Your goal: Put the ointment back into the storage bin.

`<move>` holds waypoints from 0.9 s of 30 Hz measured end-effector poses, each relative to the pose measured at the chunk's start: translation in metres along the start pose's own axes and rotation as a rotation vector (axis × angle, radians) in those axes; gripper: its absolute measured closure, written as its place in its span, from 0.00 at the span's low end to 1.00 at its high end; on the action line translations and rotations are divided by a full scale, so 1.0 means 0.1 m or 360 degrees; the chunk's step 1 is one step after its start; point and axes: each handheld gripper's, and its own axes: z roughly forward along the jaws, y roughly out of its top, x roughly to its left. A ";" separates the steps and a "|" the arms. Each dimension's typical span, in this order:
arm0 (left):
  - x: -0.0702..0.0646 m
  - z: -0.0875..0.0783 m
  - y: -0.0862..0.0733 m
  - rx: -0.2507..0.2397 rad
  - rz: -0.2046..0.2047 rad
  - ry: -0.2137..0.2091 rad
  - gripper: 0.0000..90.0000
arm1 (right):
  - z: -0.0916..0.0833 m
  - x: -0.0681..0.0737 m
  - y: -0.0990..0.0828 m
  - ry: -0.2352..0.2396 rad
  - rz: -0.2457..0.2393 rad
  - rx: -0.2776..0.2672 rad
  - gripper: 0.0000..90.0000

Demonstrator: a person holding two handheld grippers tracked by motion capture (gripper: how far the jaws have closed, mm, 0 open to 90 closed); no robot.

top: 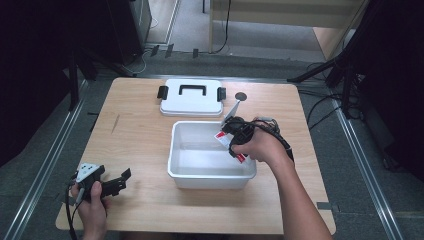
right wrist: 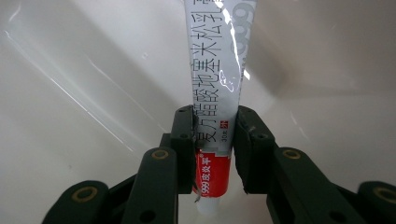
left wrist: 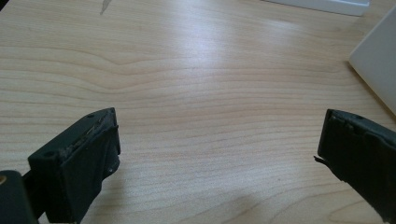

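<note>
Tube (right wrist: 215,93) runs off the top edge; its cap end is hidden below.

Pale wood worktop (top: 140,130) sits on grey carpet floor (top: 260,60), dark either side. Black stand legs (top: 325,70) splay at right, cables (top: 320,107) trailing; light wooden furniture (top: 280,12) beyond.

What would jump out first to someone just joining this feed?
The right gripper, held over the open white bin at mid-table, is clamped on a silver-and-red tube. Behind the bin lies its white lid with black handle. The left gripper rests open at the table's near-left corner.
</note>
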 end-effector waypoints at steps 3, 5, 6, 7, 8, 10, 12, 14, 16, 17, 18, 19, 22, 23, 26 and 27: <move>0.00 0.00 0.00 -0.0001 0.0000 0.0001 0.00 | 0.03 0.04 0.02 -0.0044 -0.0053 -0.0009 0.80; 0.00 0.00 0.00 0.0002 -0.0001 0.0000 0.00 | 0.06 0.06 0.04 -0.0060 -0.0076 -0.0002 0.80; 0.00 0.00 0.00 0.0002 -0.0001 0.0000 0.00 | 0.06 0.07 0.04 -0.0058 -0.0076 0.0001 0.80; 0.00 0.00 0.00 0.0003 -0.0001 0.0000 0.00 | 0.08 0.08 0.05 -0.0059 -0.0078 -0.0002 0.80; 0.00 0.00 0.00 0.0003 -0.0002 0.0000 0.00 | 0.10 0.09 0.06 -0.0060 -0.0088 -0.0006 0.80; 0.00 0.00 0.00 0.0002 -0.0002 -0.0001 0.00 | 0.13 0.11 0.08 -0.0055 -0.0092 -0.0004 0.80; 0.00 0.00 0.00 0.0003 0.0000 -0.0004 0.00 | 0.17 0.12 0.09 -0.0052 -0.0100 0.0002 0.80; 0.00 0.00 0.00 0.0000 -0.0002 -0.0008 0.00 | 0.22 0.12 0.10 -0.0055 -0.0123 -0.0004 0.80; 0.00 0.00 0.00 0.0001 -0.0002 -0.0008 0.00 | 0.27 0.12 0.10 -0.0054 -0.0132 0.0006 0.80; 0.00 0.00 0.00 0.0001 -0.0002 -0.0008 0.00 | 0.29 0.12 0.09 -0.0064 -0.0148 0.0004 0.80; 0.00 0.00 0.00 0.0001 -0.0001 -0.0008 0.00 | 0.32 0.12 0.09 -0.0068 -0.0159 0.0002 0.80; 0.00 0.00 0.00 0.0003 0.0000 -0.0005 0.00 | 0.33 0.13 0.10 -0.0070 -0.0158 0.0028 0.80; 0.00 0.00 0.00 0.0002 0.0005 -0.0015 0.00 | 0.33 0.12 0.10 -0.0082 -0.0157 0.0033 0.80; 0.00 0.00 0.00 0.0002 0.0006 -0.0017 0.00 | 0.33 0.12 0.10 -0.0062 -0.0148 0.0039 0.80; 0.00 0.00 0.00 0.0001 0.0005 -0.0015 0.00 | 0.34 0.11 0.09 -0.0065 -0.0142 0.0045 0.80; 0.00 0.00 0.00 0.0002 0.0003 -0.0015 0.00 | 0.34 0.11 0.09 -0.0064 -0.0136 0.0042 0.80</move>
